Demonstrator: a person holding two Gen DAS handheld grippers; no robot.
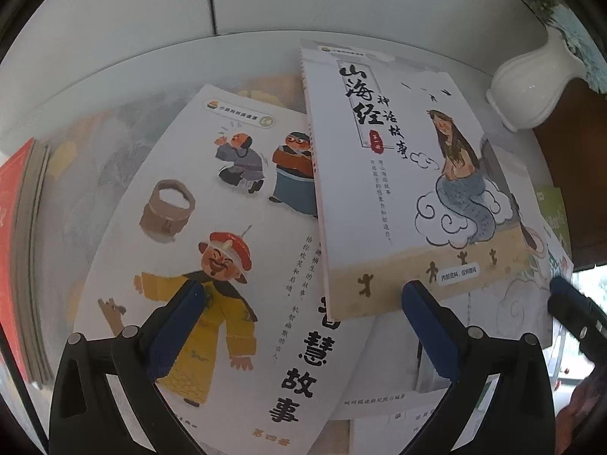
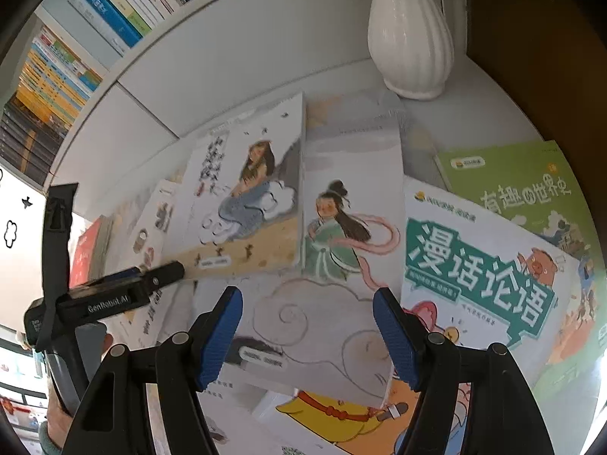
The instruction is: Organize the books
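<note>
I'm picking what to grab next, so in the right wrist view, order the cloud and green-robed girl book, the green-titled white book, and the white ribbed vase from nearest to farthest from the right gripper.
1. Cloud and green-robed girl book: between the right gripper fingers.
2. Green-titled white book: just right.
3. White ribbed vase: far back, upper right.

Both views are bright with soft daylight and heavy fisheye bending, black at the corners. Glare washes the white shelf surface (image 1: 125,87) pale. Blown-out brightness sits at lower right; book covers (image 2: 235,204) look slightly blurred.
</note>
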